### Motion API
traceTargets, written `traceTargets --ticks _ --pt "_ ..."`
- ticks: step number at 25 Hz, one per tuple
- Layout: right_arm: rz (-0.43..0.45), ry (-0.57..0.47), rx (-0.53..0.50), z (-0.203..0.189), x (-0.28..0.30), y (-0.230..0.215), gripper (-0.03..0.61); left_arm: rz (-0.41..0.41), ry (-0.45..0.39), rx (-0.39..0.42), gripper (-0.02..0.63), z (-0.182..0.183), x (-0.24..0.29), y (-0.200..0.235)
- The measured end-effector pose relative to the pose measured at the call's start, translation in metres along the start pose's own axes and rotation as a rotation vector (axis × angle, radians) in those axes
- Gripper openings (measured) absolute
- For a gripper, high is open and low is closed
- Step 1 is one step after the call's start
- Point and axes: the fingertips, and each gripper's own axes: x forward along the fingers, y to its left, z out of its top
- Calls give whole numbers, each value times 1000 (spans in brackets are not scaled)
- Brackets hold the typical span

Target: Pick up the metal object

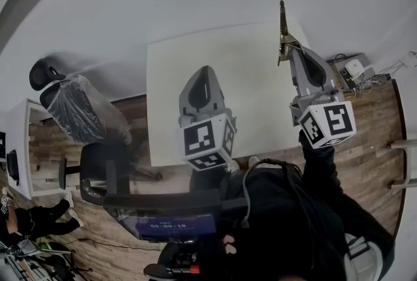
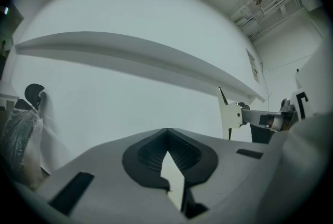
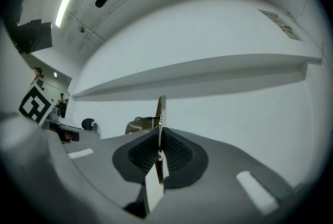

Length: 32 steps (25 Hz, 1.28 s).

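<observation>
The metal object [image 1: 284, 32] is a thin, flat brass-coloured piece with a pointed top. It stands upright over the far right corner of the white table [image 1: 247, 84]. My right gripper [image 1: 291, 50] is shut on its lower part. In the right gripper view the metal object [image 3: 162, 114] shows edge-on between the dark pads, rising above my right gripper [image 3: 160, 137]. My left gripper [image 1: 206, 71] hovers over the table's middle and holds nothing. In the left gripper view my left gripper [image 2: 167, 134] has its jaws together at the tip, and the metal object [image 2: 228, 116] shows at the right.
A plastic-covered office chair [image 1: 78, 110] and a black chair [image 1: 104, 169] stand on the wooden floor left of the table. A white desk [image 1: 19, 143] lies at the far left. A box with devices and cables [image 1: 352, 71] sits right of the table.
</observation>
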Motion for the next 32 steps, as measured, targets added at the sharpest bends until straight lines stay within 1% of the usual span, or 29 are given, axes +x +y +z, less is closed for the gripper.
traceTargets --ticks 17,32 --pt "2 -17 -19 11 -4 5 3 4 -18 8 0 5 -7 2" --pt "6 -7 -17 8 -3 6 3 6 -10 5 0 3 -5 3"
